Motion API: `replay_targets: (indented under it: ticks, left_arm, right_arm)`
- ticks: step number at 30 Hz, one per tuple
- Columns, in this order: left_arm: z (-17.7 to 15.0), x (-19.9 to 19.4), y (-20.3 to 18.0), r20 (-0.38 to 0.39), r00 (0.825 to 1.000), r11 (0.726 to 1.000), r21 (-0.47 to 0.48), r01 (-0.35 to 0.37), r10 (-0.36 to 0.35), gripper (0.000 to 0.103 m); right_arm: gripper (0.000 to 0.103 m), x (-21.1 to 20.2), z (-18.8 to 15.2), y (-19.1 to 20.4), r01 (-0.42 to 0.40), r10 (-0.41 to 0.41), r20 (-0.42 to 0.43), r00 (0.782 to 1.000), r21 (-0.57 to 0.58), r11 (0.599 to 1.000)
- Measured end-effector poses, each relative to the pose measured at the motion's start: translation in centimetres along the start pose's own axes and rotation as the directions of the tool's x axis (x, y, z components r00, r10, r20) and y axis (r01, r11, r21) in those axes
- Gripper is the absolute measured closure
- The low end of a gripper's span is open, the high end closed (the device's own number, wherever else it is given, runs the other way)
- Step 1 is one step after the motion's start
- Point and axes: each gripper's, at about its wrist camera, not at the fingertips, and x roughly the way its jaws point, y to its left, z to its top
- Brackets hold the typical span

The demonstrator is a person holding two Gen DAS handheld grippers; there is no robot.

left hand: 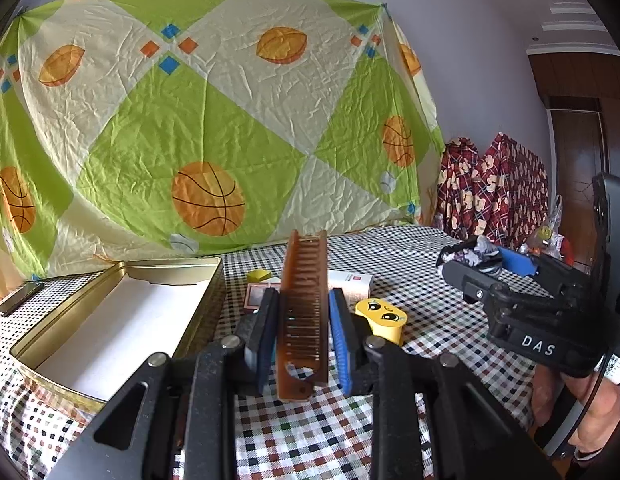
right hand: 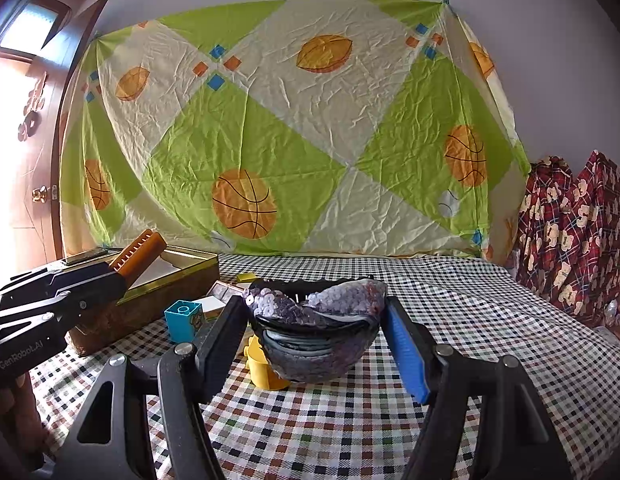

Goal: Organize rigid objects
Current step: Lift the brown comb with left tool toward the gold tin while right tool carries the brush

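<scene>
both grippers point nearly level above the checked tabletop (left hand: pixel 409 248). the left gripper (left hand: pixel 306 340) clamps a brown comb (left hand: pixel 304 312) beside the open tin (left hand: pixel 122 316); the right gripper (right hand: pixel 313 340) pinches a sequined pouch (right hand: pixel 317 324).

The left hand-held gripper (left hand: pixel 304 332) fills the lower centre of the left wrist view, jaws drawn narrow and pads pressed on both faces of a brown comb (left hand: pixel 304 308) held upright on edge. The right hand-held gripper (right hand: pixel 315 332) occupies the lower centre of the right wrist view, jaws about half spread, fingers (right hand: pixel 405 344) flanking a sequined pouch (right hand: pixel 317 320) and touching its sides. Each unit shows at the other view's edge, with a bare hand (left hand: pixel 569 412) at lower right beneath the right unit.
</scene>
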Motion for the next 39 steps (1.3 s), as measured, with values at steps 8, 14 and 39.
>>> replay_targets:
  ticks: [8,14,39]
  left_arm:
    - [0.0,-0.4,0.7,0.019,1.0,0.999,-0.032,-0.013,0.014,0.079]
    - [0.1,-0.6,1.4,0.021,0.999,0.999,-0.045,-0.025,0.026,0.079]
    - [-0.3,-1.7,3.8,0.032,0.997,0.995,-0.078,-0.064,0.067,0.079]
  right_arm:
    - [0.033,0.0,-0.1,0.1,0.054,-0.054,0.009,0.999,0.012,0.998]
    - [0.033,0.1,0.0,0.2,0.087,-0.087,-0.001,0.996,0.012,0.996]
    - [0.032,1.0,0.3,4.8,-0.014,0.014,-0.012,1.0,-0.026,1.0]
